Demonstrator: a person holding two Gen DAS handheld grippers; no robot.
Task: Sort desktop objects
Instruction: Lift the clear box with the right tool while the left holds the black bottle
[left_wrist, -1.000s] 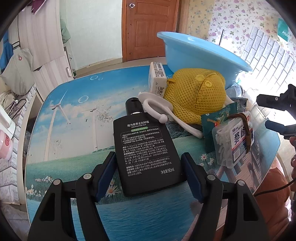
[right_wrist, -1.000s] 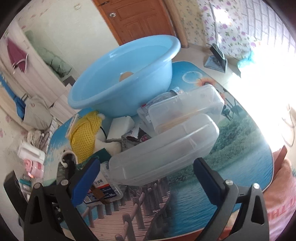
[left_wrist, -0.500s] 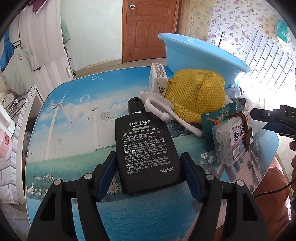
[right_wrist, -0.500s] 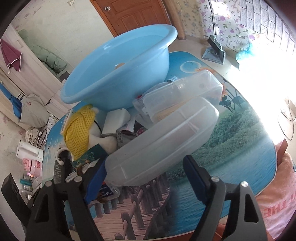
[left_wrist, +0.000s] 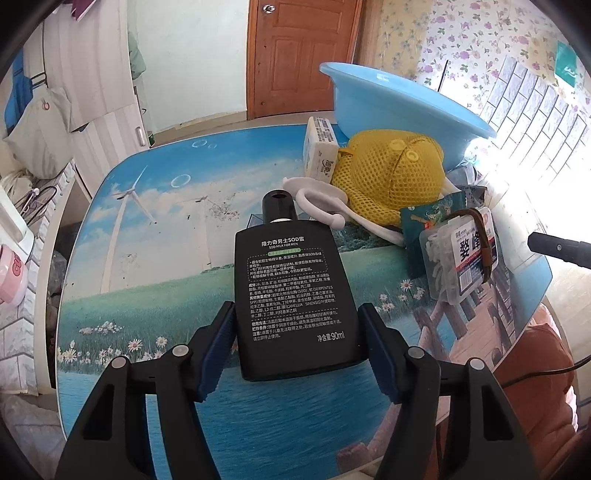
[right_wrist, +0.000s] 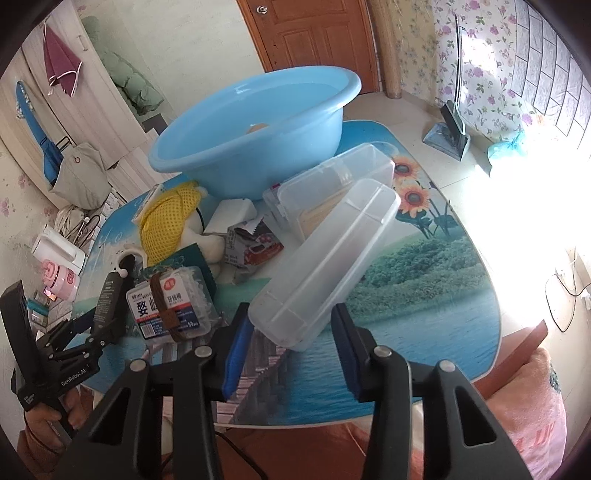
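Note:
My left gripper (left_wrist: 297, 332) is shut on a flat black lotion bottle (left_wrist: 291, 291), cap pointing away; it also shows in the right wrist view (right_wrist: 110, 295). My right gripper (right_wrist: 291, 332) is shut on the near end of a long clear plastic box (right_wrist: 328, 258), held tilted over the table. A pile lies in front of a blue basin (right_wrist: 255, 129): a yellow mesh cap (left_wrist: 391, 177), a white carton (left_wrist: 319, 151), a white hook (left_wrist: 314, 203), a clear floss-pick box (left_wrist: 458, 254) and a second clear box (right_wrist: 332, 184).
The table (left_wrist: 147, 258) has a printed landscape cover. A green packet (left_wrist: 424, 221) and a torn snack wrapper (right_wrist: 251, 243) lie in the pile. A pink item (left_wrist: 11, 273) sits off the left edge. A door and cupboards stand behind.
My right gripper has closed onto the long clear box and lifted and turned its near end. The left gripper holds the black bottle almost still.

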